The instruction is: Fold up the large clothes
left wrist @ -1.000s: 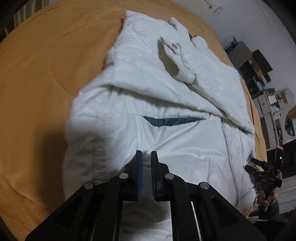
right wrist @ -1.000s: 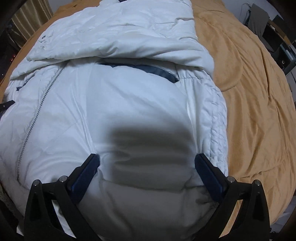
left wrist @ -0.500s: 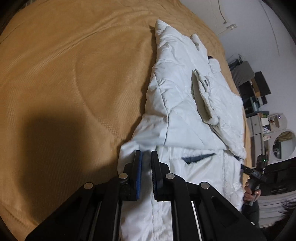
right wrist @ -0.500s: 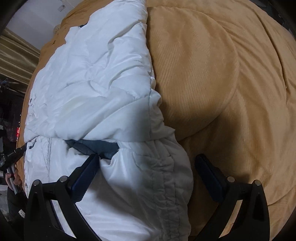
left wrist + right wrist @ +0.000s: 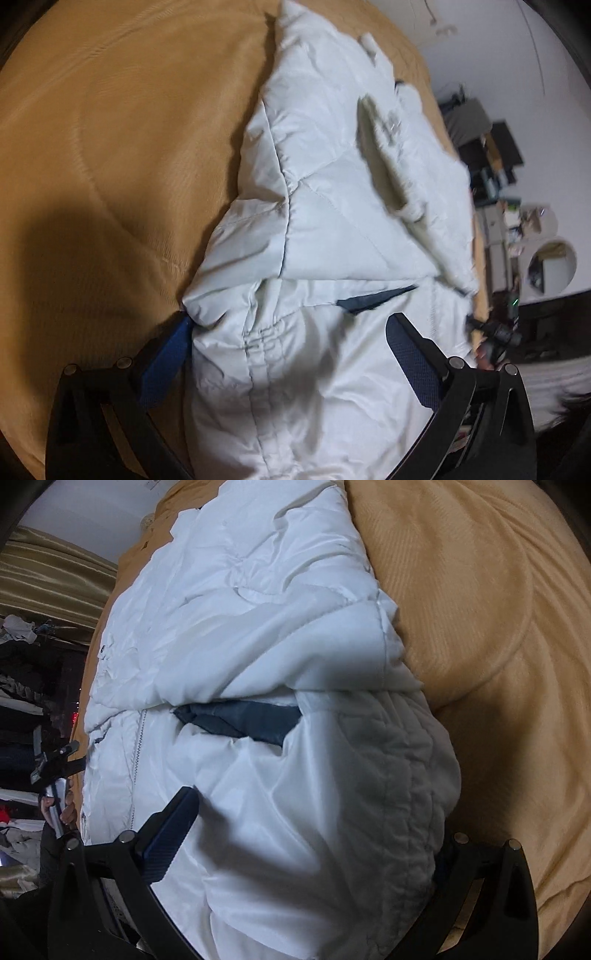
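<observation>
White padded jacket (image 5: pixel 332 229) lies lengthwise on the bed, on an orange-tan blanket (image 5: pixel 110 147); the sleeves appear folded across the chest, a dark blue pocket lining (image 5: pixel 240 720) shows just below that fold; zipper (image 5: pixel 139 746) runs down the front; a fleecy hood or collar flap (image 5: pixel 388 162) rests on the upper part.

Left tool (image 5: pixel 288 354) is spread wide, blue pads straddling the hem corner on its own side; one pad sits at the jacket edge against the blanket, the other over the fabric; nothing clamped. Right tool (image 5: pixel 306 830) is likewise wide apart; its near pad rests on the front panel, the far pad is hidden behind the ribbed side seam (image 5: pixel 413 775); nothing pinched that I can see.

Judgement: both tools bracket the lower hem corners, probably to take hold and carry the bottom up over the folded sleeves; gripping both corners should keep the fold square.

Surroundings: each tool appears in the other's view, at the jacket's far edge; cluttered shelves and a round mirror (image 5: pixel 552 267) beyond one side of the bed; gold curtain (image 5: pixel 55 579) and hanging clothes on the other; left view is motion-blurred. Obstruction: the puffy filling bulges between the pads, so a thin pinch may slip; blanket could be caught with the hem.
</observation>
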`<move>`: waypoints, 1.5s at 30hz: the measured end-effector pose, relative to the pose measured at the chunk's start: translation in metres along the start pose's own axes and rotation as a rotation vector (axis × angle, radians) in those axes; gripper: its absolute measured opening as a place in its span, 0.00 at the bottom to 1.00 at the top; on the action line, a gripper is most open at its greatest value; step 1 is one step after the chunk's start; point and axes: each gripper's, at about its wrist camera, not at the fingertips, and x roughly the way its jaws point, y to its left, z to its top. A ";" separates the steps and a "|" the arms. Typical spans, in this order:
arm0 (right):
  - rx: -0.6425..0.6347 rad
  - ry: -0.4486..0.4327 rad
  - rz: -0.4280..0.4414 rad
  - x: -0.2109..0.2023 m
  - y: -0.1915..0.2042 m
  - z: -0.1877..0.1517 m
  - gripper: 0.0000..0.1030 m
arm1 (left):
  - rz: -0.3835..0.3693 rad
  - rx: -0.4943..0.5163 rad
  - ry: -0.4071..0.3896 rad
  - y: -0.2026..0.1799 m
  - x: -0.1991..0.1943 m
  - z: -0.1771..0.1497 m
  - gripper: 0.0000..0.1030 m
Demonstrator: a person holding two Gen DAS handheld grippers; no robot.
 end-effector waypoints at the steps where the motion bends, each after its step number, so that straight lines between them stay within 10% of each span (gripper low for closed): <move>1: 0.001 0.008 0.018 0.002 -0.001 0.004 1.00 | -0.002 0.023 0.013 0.000 0.002 0.000 1.00; 12: -0.026 0.070 0.248 -0.024 -0.001 -0.054 1.00 | -0.375 -0.092 0.059 0.015 -0.009 -0.075 0.98; 19: -0.089 0.125 0.244 -0.020 0.022 -0.088 0.98 | -0.328 -0.068 0.001 -0.007 0.002 -0.114 0.95; 21: -0.069 0.146 0.172 -0.009 0.022 -0.088 0.55 | -0.234 -0.094 -0.007 -0.009 0.005 -0.111 0.62; 22: -0.052 0.157 0.137 -0.004 0.020 -0.086 0.47 | -0.183 -0.104 -0.012 -0.009 0.005 -0.108 0.27; 25: 0.020 0.145 0.137 -0.015 0.017 -0.076 0.23 | -0.124 -0.047 -0.027 -0.026 -0.005 -0.105 0.18; 34: -0.220 -0.065 0.115 -0.151 0.091 -0.081 0.14 | -0.124 0.264 -0.147 -0.097 -0.107 -0.125 0.14; 40: -0.332 0.043 0.160 -0.190 0.088 -0.148 0.14 | -0.346 0.330 -0.057 -0.081 -0.150 -0.189 0.15; 45: -0.330 0.139 0.164 -0.180 0.084 -0.161 0.14 | -0.359 0.269 -0.036 -0.078 -0.145 -0.184 0.15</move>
